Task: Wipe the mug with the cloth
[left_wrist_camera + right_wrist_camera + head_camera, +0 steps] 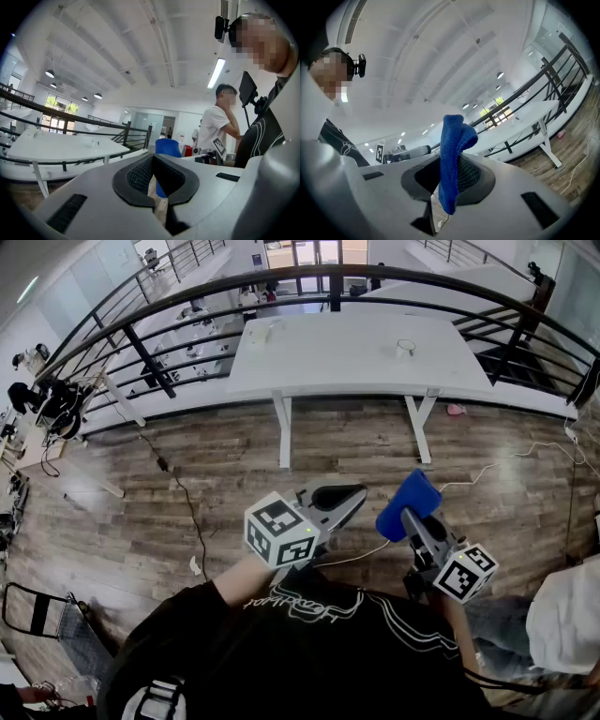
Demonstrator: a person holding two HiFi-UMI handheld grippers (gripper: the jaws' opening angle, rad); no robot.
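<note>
Cloth, blue terry, folded [452, 140]: clamped between the jaws of the right gripper [449, 174], standing up past its tips. Left gripper [153, 161]: jaws together, nothing between them. Small pale mug [405, 349]: on the white rectangular table [337, 357], well apart from both grippers.

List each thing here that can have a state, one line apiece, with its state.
left gripper: shut, nothing between its jaws.
right gripper: shut on the cloth.
cloth: blue, bunched, pinched in the right gripper, its top sticking up past the jaws.
mug: on the white table, apart from both grippers, not yet wiped.
</note>
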